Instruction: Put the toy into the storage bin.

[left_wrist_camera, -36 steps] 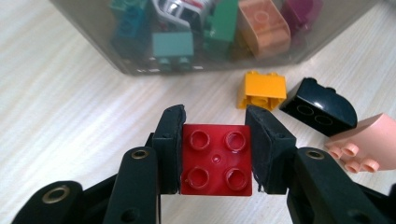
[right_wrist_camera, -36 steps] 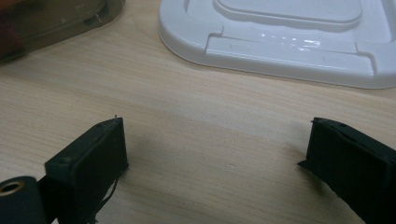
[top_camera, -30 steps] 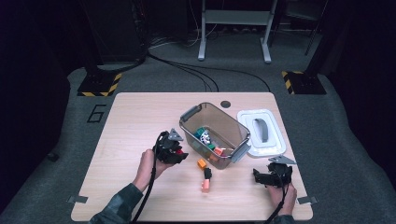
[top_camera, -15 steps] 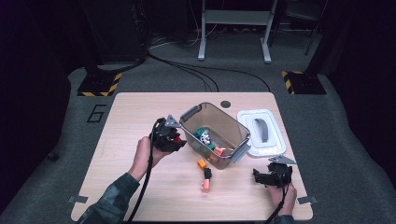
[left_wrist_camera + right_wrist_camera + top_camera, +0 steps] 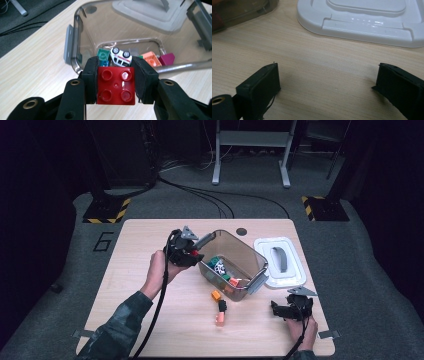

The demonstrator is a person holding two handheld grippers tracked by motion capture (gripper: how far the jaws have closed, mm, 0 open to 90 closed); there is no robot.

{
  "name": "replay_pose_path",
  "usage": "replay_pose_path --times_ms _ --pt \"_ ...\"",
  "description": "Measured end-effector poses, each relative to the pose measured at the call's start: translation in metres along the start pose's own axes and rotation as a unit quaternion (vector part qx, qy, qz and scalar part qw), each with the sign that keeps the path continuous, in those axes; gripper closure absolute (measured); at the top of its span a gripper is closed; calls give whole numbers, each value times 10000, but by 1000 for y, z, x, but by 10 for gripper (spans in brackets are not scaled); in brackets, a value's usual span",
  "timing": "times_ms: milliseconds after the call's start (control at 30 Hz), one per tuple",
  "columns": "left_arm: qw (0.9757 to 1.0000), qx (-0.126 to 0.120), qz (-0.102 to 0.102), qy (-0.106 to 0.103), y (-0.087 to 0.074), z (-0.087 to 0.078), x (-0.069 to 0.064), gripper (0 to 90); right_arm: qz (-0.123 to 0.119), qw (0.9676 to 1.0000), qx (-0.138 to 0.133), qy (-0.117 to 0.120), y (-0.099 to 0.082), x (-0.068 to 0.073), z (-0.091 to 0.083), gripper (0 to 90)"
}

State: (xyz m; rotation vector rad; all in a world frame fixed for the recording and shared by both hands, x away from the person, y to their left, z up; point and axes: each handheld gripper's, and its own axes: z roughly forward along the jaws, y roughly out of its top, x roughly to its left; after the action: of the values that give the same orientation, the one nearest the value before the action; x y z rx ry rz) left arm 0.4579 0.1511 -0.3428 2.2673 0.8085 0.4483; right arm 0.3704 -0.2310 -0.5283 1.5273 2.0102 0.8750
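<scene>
The setting is a recording studio or lab rather than a home: a lone wooden tabletop [image 5: 150, 320] stands on grey carpet [image 5: 60, 270] in a darkened room, lit only from above. Black-and-yellow hazard-striped blocks [image 5: 106, 211] sit on the floor beyond it, black cables [image 5: 215, 200] snake across the carpet, and a grey metal stand [image 5: 250, 150] rises behind. A number 6 [image 5: 104, 241] is marked on the tabletop's corner, like a numbered station.
</scene>
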Motion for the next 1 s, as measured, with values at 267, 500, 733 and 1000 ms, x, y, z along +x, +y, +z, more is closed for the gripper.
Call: replay_pose_path --times_ms 267,500,733,1000 --pt "9999 32 137 -53 22 13 -8 589 -5 10000 -2 7 0 0 0 42" --pt "9996 124 151 -215 32 33 -19 589 33 10000 -4 13 0 0 0 43" --pt "9990 215 95 -385 34 49 -31 588 38 10000 -7 18 0 0 0 42" --pt "9957 519 74 -760 28 68 -45 587 66 10000 -21 -16 0 1 0 42"
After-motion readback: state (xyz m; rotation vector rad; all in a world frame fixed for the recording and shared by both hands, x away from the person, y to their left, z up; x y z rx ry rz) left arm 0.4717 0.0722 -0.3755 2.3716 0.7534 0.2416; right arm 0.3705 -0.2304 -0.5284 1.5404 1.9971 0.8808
